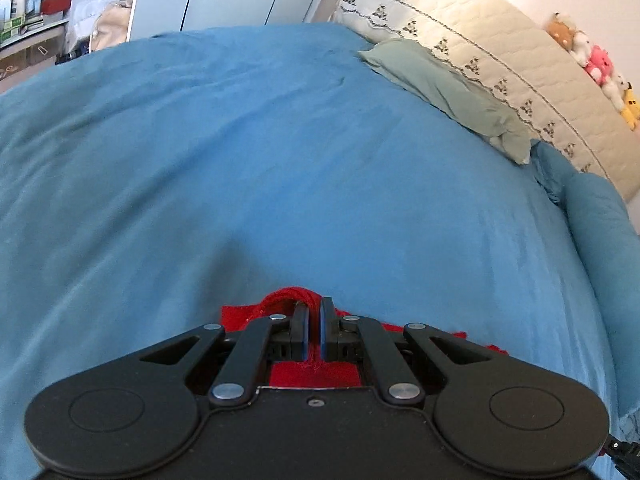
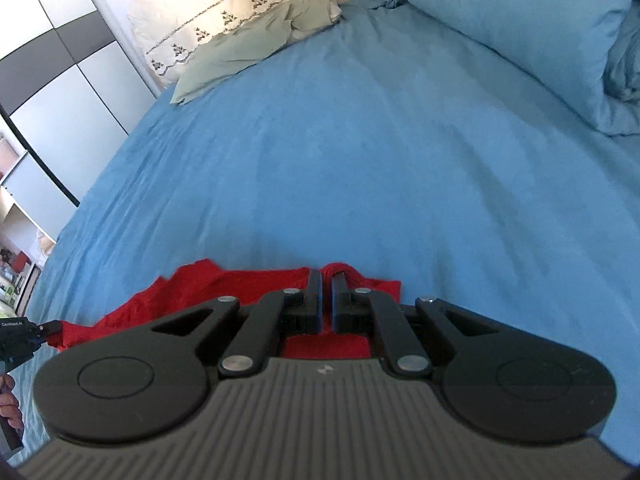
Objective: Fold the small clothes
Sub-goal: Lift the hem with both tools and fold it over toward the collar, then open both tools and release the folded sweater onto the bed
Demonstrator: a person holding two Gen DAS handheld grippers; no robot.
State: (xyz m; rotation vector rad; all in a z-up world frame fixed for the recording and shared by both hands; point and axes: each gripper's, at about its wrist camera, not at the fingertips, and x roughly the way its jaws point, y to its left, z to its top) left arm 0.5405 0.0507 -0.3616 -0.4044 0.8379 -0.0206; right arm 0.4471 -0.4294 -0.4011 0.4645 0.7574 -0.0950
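A small red knitted garment (image 1: 312,374) lies on the blue bedspread (image 1: 280,160), mostly hidden under my grippers. My left gripper (image 1: 315,304) is shut on a bunched edge of the red garment (image 1: 280,298). In the right wrist view the same garment (image 2: 192,292) spreads to the left. My right gripper (image 2: 326,280) is shut on its far right edge. The left gripper (image 2: 24,334) also shows at the right wrist view's left border, on the garment's other end.
A folded pale green cloth (image 1: 444,88) lies at the bed's far side against a cream embroidered mattress (image 1: 500,52). Blue pillows (image 2: 520,24) sit at the right. Plush toys (image 1: 592,64), shelves (image 1: 28,12) and a wardrobe (image 2: 52,92) stand beyond the bed.
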